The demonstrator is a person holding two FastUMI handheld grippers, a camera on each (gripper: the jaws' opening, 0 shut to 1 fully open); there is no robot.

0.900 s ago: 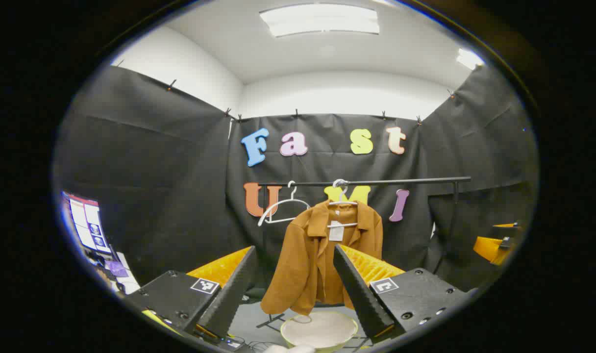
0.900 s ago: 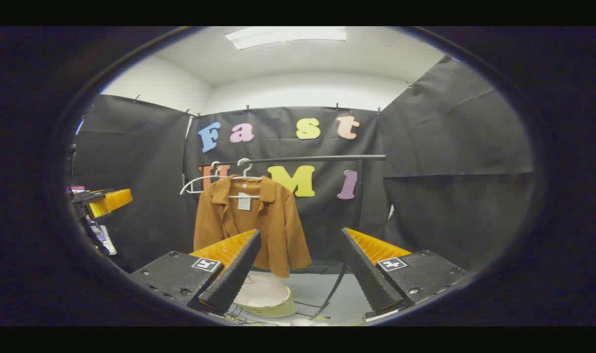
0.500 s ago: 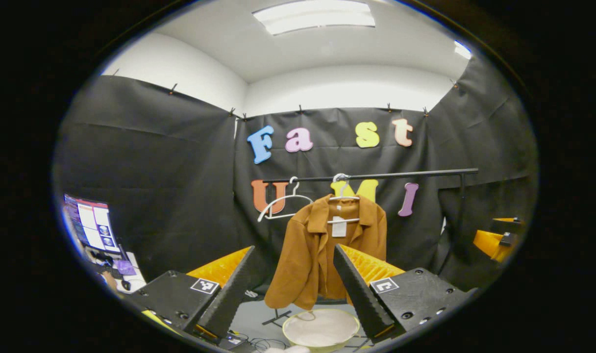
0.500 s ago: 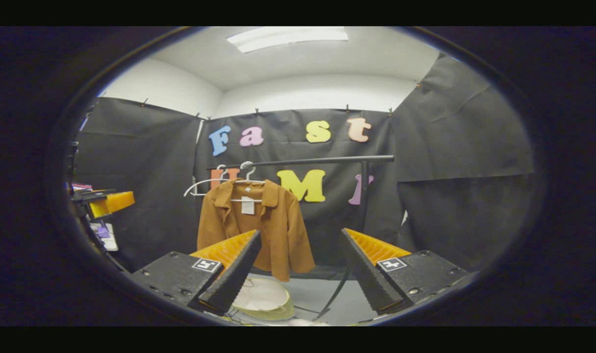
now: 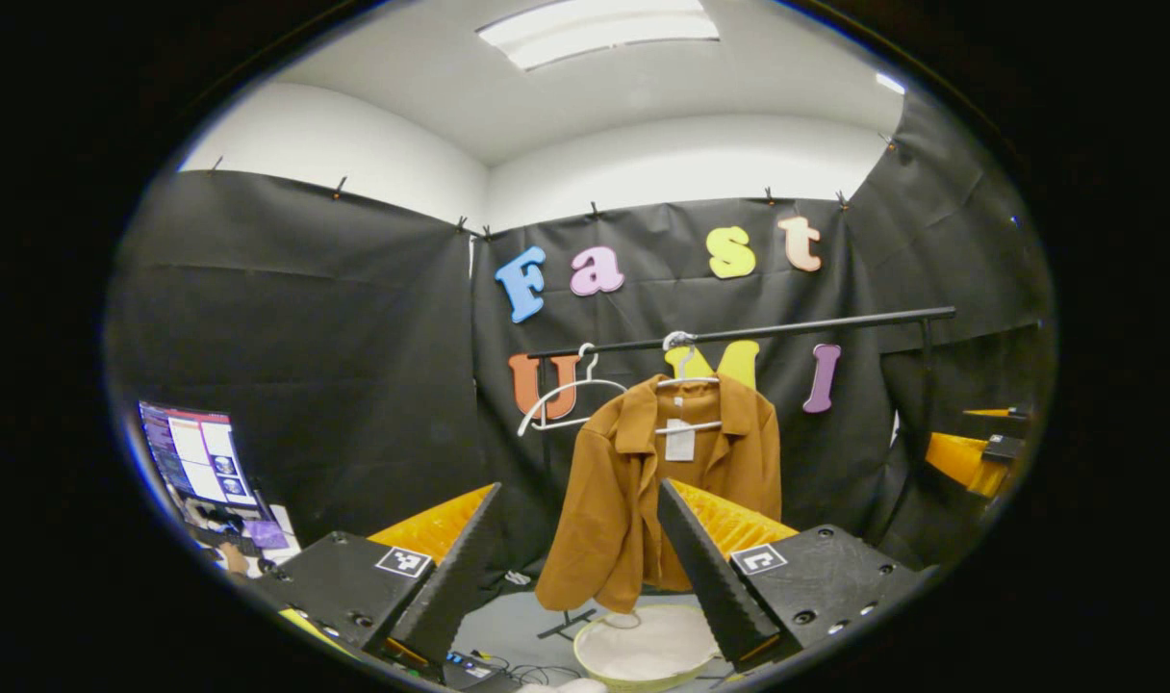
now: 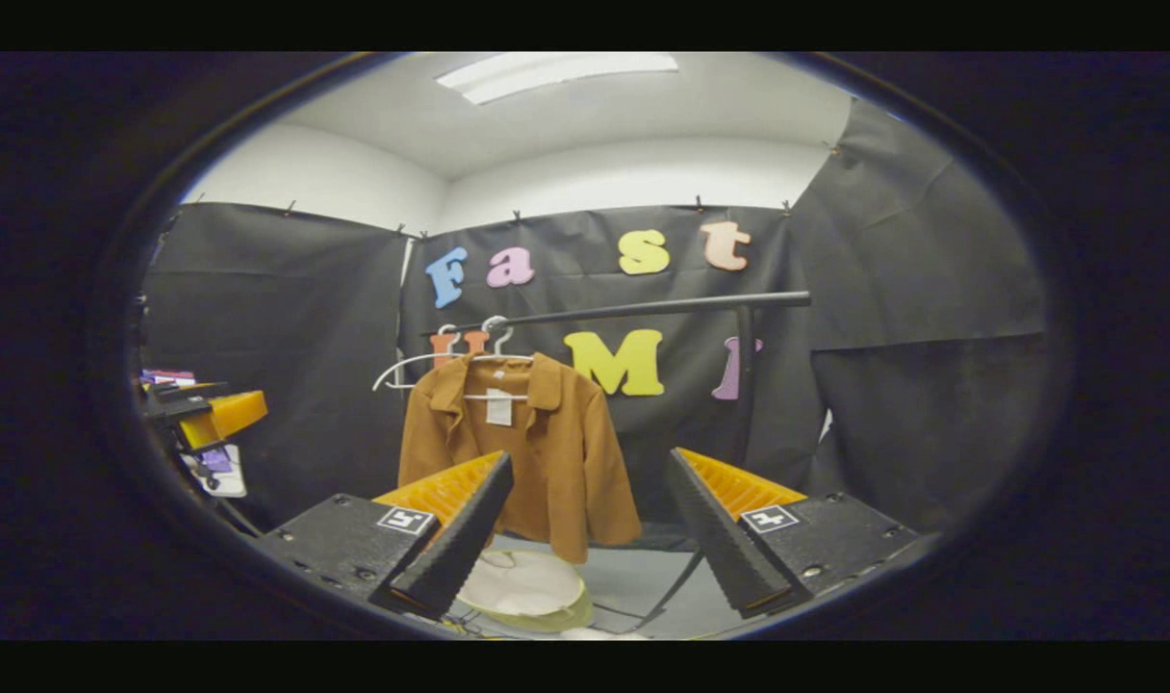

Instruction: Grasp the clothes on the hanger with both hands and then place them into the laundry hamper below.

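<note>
Jacket (image 5: 643, 481) hangs on hanger (image 5: 689, 380); grippers (image 5: 575, 549) agape — apart.

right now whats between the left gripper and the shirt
Nothing: in the left gripper view the open left gripper faces the shirt across bare air.

Both cameras have swung slightly, so the scene has drifted across each view. Ahead of the left hand-held gripper (image 5: 577, 568), the brown shirt (image 5: 667, 491) now hangs a little farther right and higher than before, and the laundry hamper (image 5: 648, 650) beneath it has slid right too, toward that gripper's right finger. Ahead of the right hand-held gripper (image 6: 588, 539), the shirt (image 6: 527, 452) and the rail (image 6: 633, 310) have likewise shifted right, and the hamper (image 6: 527, 589) has moved right with them.
</note>
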